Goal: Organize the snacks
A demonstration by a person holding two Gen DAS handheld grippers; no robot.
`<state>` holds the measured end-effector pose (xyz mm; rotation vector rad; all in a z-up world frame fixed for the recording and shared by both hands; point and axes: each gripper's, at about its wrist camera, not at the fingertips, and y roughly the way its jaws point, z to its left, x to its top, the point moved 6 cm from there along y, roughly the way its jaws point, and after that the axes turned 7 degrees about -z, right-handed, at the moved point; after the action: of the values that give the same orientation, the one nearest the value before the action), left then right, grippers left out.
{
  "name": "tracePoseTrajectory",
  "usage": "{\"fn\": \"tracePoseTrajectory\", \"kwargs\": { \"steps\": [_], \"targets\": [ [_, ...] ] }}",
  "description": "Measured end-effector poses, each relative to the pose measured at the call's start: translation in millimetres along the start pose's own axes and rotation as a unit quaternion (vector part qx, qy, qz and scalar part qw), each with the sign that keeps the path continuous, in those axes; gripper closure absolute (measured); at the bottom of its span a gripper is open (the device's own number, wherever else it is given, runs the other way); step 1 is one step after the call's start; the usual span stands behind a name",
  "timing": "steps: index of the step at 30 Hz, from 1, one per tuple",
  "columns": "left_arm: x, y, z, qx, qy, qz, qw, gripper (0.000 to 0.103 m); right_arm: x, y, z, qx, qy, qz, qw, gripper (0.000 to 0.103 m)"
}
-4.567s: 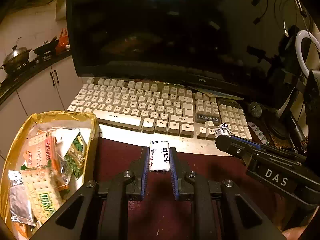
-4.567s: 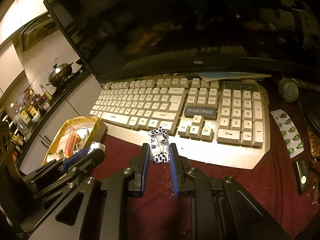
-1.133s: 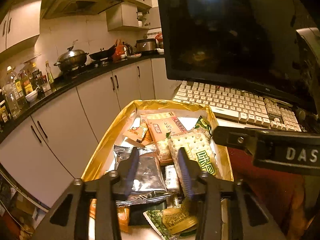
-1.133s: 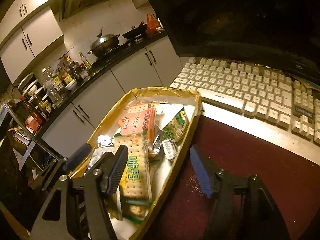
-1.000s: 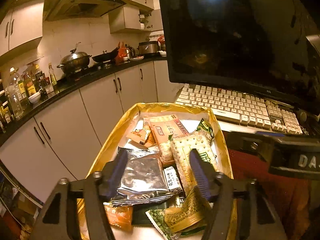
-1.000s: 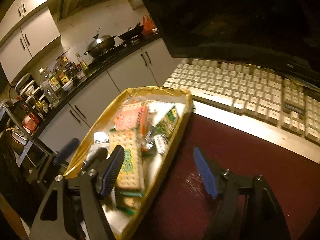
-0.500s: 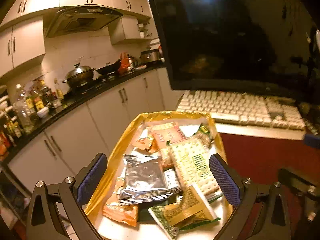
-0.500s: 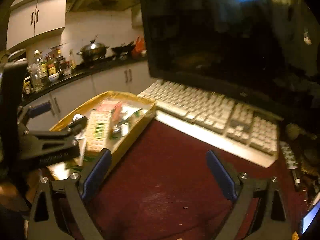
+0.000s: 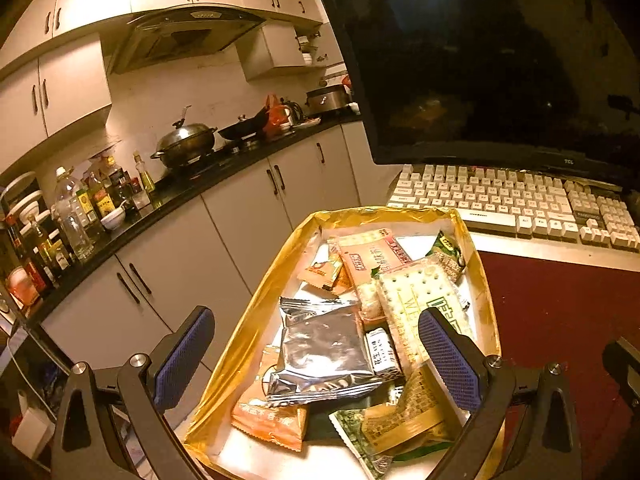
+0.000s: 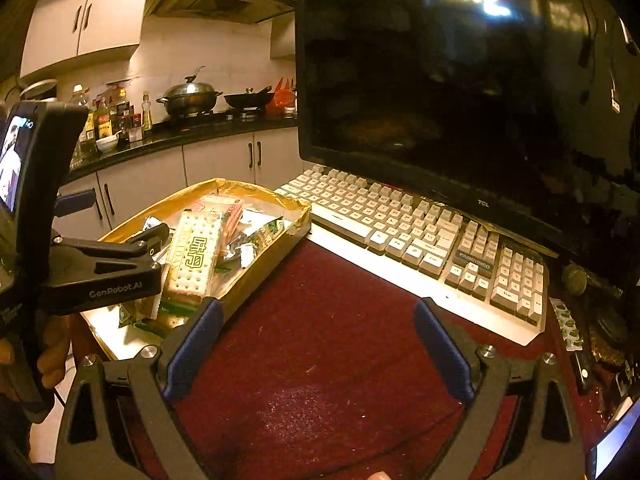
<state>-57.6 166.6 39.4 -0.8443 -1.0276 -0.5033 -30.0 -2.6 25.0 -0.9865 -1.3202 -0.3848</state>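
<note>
A gold-lined tray (image 9: 256, 320) holds several snack packs: a silver foil packet (image 9: 324, 352), a cracker pack (image 9: 420, 304), a pink packet (image 9: 372, 256) and a small white candy (image 9: 384, 352). My left gripper (image 9: 316, 360) hangs open over the tray's near end, with nothing between its fingers. In the right wrist view the tray (image 10: 260, 276) lies to the left with the cracker pack (image 10: 192, 260) on top, and the left gripper (image 10: 116, 218) reaches over it. My right gripper (image 10: 318, 344) stands open and empty above the dark red table mat (image 10: 320, 312).
A white keyboard (image 10: 420, 236) and a dark monitor (image 10: 460, 80) stand behind the mat. A microphone (image 10: 574, 278) and a blister pack (image 10: 568, 328) lie at the right. A hand (image 10: 52, 344) holds the left gripper. Kitchen cabinets (image 9: 240, 216) lie beyond the tray.
Both grippers, earlier shut on small candies by the keyboard, have spread their jaws wide. The right one has swung right, from over the tray to above the mat.
</note>
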Motion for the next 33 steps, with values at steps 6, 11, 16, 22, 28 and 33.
{"fn": "tracePoseTrajectory", "kwargs": {
  "steps": [6, 11, 16, 22, 28, 33],
  "targets": [
    [-1.7, 1.5, 2.2, 0.010, 0.002, 0.000, 0.9999, 0.000, -1.1, -0.9, 5.6, 0.004, -0.010, 0.000, 1.000, 0.007],
    [-2.6, 2.3, 3.4, 0.012, 0.001, 0.003, 0.9999, 0.000, -0.9, -1.9, 9.5, 0.003, -0.020, -0.004, 1.000, 0.007],
    [-2.7, 3.0, 1.5, 0.018, 0.006, 0.001, 0.9998, 0.000, -1.2, -2.0, 8.9, 0.002, -0.020, -0.005, 1.000, 0.007],
    [-2.9, 1.9, 3.0, 0.021, 0.006, 0.001, 0.9998, 0.000, -0.4, -2.4, 8.2, 0.001, -0.019, -0.007, 1.000, 0.007],
    [-3.1, 1.0, 4.9, 0.026, 0.008, 0.000, 0.9996, 0.000, 0.3, -2.7, 6.4, -0.001, -0.018, -0.008, 1.000, 0.007],
    [-2.8, 0.0, 4.6, 0.029, 0.010, -0.002, 0.9995, 0.000, 0.8, -3.2, 5.7, -0.002, -0.018, -0.009, 1.000, 0.007]
  ]
}}
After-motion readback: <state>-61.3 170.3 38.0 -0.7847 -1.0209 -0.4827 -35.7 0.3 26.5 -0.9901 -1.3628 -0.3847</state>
